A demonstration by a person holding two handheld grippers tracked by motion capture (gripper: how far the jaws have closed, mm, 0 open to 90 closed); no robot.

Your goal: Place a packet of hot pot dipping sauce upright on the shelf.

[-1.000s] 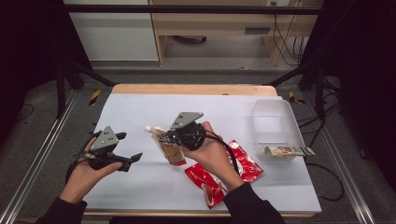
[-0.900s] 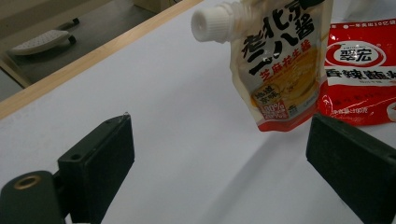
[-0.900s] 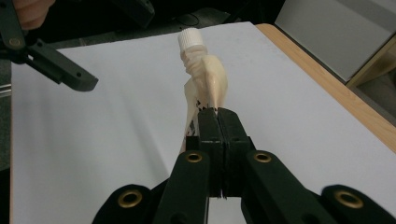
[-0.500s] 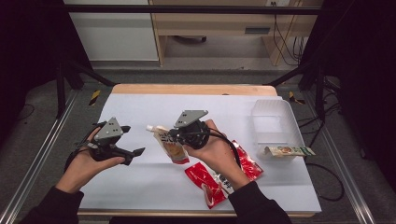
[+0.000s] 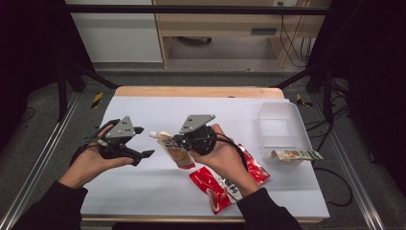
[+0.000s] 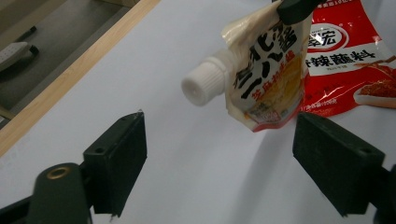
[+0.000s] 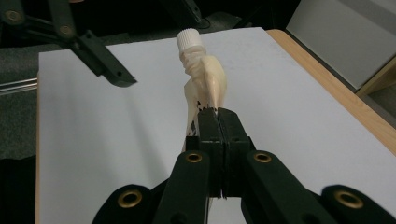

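Now the gaping left claw point(image 5: 144, 142) perhaps nearer the spouted pouch point(image 5: 173, 148), right claw point(image 5: 179, 140) clamping it.

The white worktop point(image 5: 143, 191) is being occupied at five o'clock by red sachets point(image 5: 215, 189), and at three o'clock by a clear tray point(image 5: 280, 120).

Red packets point(image 5: 225, 184): the person's right hand point(image 5: 225, 158) is covering much of them; their print is staying too small to read in the high view. Spouted pouch point(image 7: 203, 84): the right gripper point(image 7: 217, 122) is hiding its lower part in the right gripper view. Packet point(image 5: 296, 155) beside the clear tub point(image 5: 280, 127): label is blurring out.
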